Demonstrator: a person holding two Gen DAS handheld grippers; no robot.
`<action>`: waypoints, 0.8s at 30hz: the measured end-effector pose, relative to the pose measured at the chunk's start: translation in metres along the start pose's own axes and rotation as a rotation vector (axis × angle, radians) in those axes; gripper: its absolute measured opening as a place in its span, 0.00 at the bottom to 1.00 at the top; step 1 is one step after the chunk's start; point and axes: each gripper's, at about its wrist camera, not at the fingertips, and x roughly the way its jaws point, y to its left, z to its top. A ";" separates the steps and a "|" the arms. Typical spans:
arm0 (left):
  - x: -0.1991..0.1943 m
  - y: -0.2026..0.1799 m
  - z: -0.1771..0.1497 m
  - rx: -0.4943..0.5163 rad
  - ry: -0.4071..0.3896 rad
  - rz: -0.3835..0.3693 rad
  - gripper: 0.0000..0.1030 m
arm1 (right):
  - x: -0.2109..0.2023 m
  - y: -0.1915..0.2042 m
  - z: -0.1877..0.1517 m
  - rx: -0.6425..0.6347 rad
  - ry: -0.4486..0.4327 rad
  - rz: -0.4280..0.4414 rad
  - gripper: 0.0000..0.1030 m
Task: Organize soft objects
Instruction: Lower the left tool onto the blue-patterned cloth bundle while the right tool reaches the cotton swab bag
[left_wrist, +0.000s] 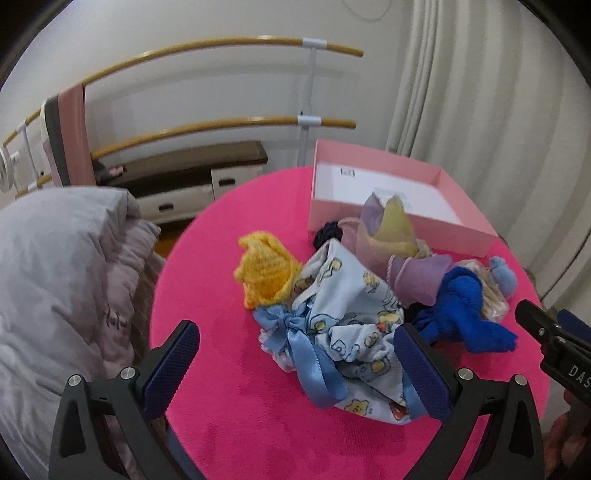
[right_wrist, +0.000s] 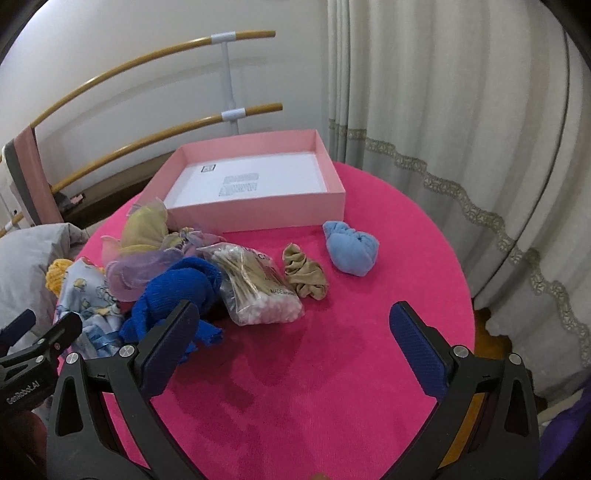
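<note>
Hovering wide open, left gripper (left_wrist: 295, 362) and right gripper (right_wrist: 295, 347) flank soft clutter (right_wrist: 177, 288) below an upper-centre pink box (right_wrist: 258, 214).

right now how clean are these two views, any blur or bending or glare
Left wrist view: slightly soft all over, the patterned cloth and pink box edges smeared, wall rails bowed by the fisheye. Right wrist view: sharper, the cotton swab bag print is partly legible, the curtain curves toward the rim. Lighting is even in both, with dark corner vignetting and no strong glare.
</note>
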 end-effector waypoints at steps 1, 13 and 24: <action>0.005 0.001 0.001 -0.017 0.007 -0.015 1.00 | 0.004 0.000 0.000 -0.003 0.008 -0.001 0.99; 0.047 0.000 0.014 -0.074 0.049 -0.104 0.98 | 0.045 -0.004 0.003 -0.026 0.092 0.015 0.83; 0.054 0.001 0.017 -0.064 0.063 -0.180 0.80 | 0.067 0.019 0.000 -0.102 0.144 0.083 0.59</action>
